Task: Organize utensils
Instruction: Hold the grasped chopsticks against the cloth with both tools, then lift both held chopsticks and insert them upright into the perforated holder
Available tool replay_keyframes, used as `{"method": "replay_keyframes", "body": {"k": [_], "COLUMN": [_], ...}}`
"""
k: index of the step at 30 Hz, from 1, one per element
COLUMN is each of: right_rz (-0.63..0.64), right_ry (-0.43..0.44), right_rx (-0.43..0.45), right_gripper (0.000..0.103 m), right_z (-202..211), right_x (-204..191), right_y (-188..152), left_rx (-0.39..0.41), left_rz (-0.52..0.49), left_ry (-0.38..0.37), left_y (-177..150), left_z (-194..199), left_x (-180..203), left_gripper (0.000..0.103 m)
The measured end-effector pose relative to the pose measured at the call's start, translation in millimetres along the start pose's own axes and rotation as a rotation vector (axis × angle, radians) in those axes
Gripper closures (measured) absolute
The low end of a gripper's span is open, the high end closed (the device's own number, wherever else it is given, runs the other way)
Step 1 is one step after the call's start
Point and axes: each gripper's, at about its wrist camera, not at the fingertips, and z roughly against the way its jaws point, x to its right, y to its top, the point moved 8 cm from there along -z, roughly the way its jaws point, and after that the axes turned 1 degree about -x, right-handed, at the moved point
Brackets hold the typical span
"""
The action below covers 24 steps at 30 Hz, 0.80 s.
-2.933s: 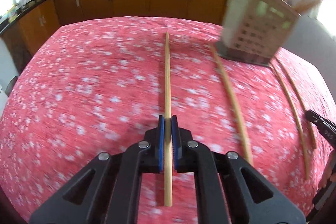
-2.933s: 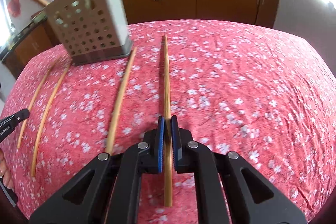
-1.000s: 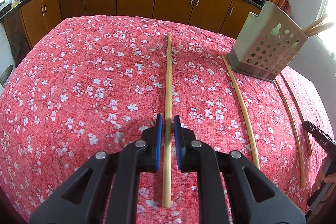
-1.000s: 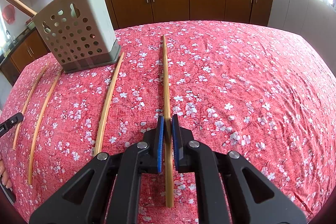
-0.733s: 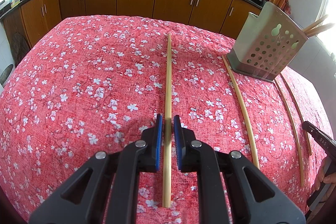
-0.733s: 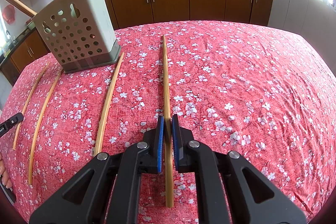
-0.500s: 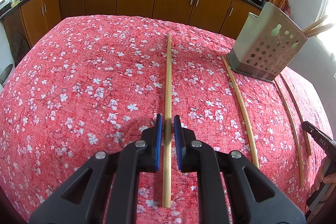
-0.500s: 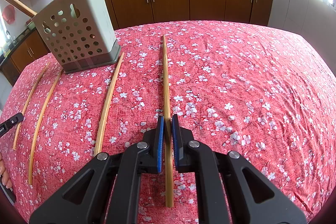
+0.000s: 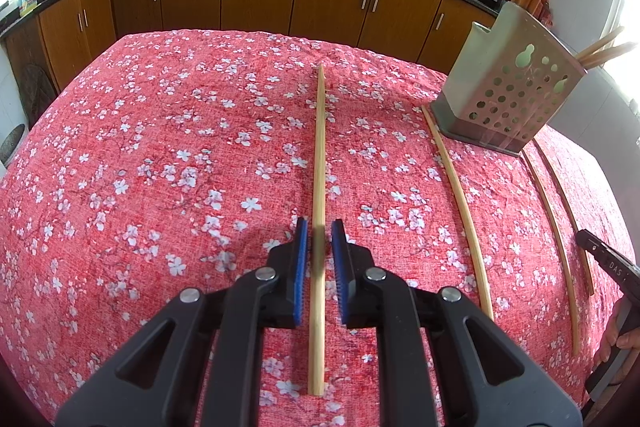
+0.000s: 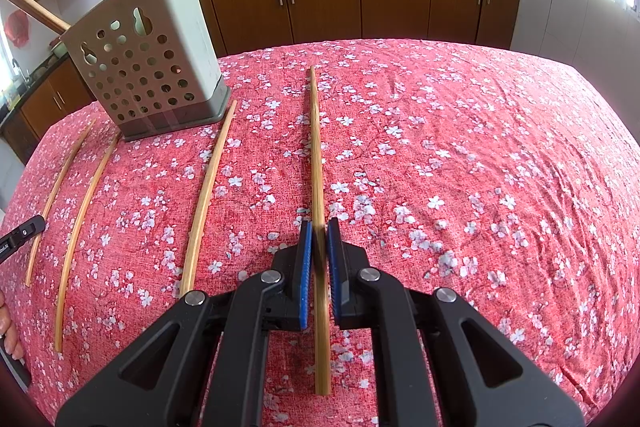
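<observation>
My left gripper [image 9: 319, 227] straddles the left chopstick [image 9: 319, 155] low in the frame. Its jaws are slightly apart, with a sliver of gap on each side, so nothing is clamped. That stick lies straight up the middle of the cloth [image 9: 160, 147], I judge so that it lines up between the pads.

My right gripper [image 10: 319, 227] is closed on the right chopstick [image 10: 316, 155], pads pressed to both sides near its lower end. That leaves the long end free to drop into the holder [image 10: 148, 67], which stands at upper left with sticks already in it. Three loose chopsticks [image 10: 204, 187] lie left of centre, awaiting their turn.
</observation>
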Motion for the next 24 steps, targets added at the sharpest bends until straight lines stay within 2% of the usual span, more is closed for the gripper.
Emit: {"method": "replay_keyframes", "body": {"k": [6,9,14,18,24], "right_rz": [-0.016,-0.037,-0.05,-0.053,-0.057], "right_ry": [0.016,0.042,0.059,0.075,0.086], "right_rx": [0.0,0.001,0.022,0.108,0.245], "right_gripper": [0.094,0.095,0.095,0.096,0.096], "right_z": [3,6,14,39,81], "right_x": [2,5,7,9,9], "right_y": [-4,-7,-8,0,28], "left_rx": [-0.003,-0.004,0.005,0.067,0.206], "left_rz": [-0.031,-0.026,-0.049,-0.059,-0.056], "left_ry": [0.017,0.021,0.032,0.023,-0.014], "left_y": [-8,-11,-13,-6,26], "left_z": [4,5,9,29,77], "left_x": [6,8,13,20,32], "left_gripper": [0.087,0.095,0.095,0.095,0.095]}}
